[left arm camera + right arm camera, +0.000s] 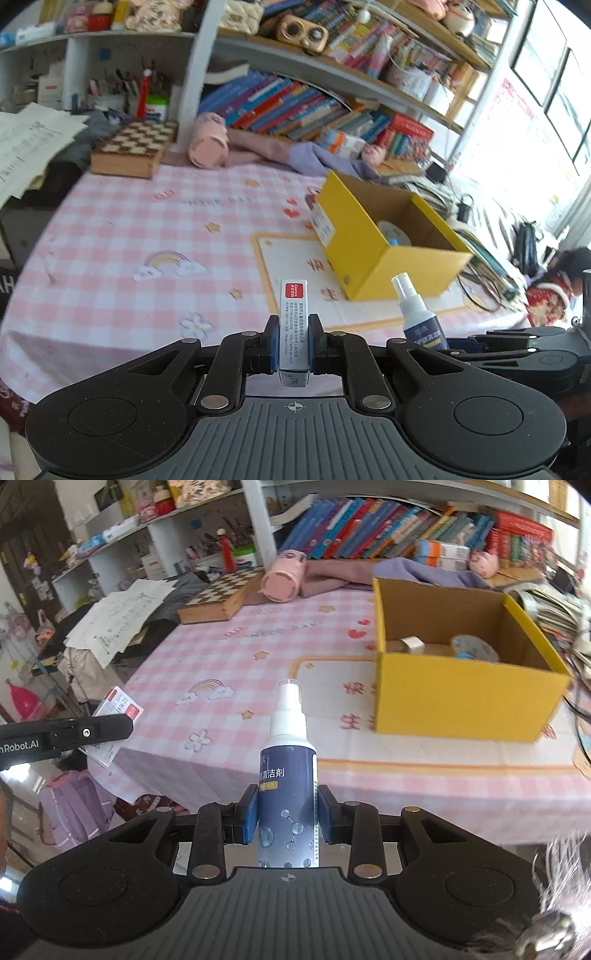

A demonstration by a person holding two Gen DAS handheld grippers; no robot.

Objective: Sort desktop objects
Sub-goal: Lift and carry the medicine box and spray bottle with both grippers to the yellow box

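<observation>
Your left gripper (293, 345) has its jaws closed on a slim white rectangular box with a red label (293, 325), held upright between the blue pads (272, 343) above the near edge of the bench (110, 221), which is covered in a pink-and-white checked cloth. Your right gripper (288, 818) has its jaws clamped on a white-capped spray bottle with a dark blue label (290, 771), also upright, its nozzle pointing up, over the near edge of the bench. In the left wrist view the same bottle shows just to the right of the box you hold, with your right gripper beneath it. In the right wrist view your left gripper comes in from the left edge of the frame, level with the bench's near left corner, with the white box in its grip. An open yellow cardboard box (461, 705) stands on the right part of the bench, and inside it lie a round grey disc-like object (474, 648) and a small white roll (412, 644). At the far edge of the bench sit a wooden chessboard case (218, 598) and a pink cylindrical pouch (282, 579), with rows of books (369, 528) on the shelf behind them.
</observation>
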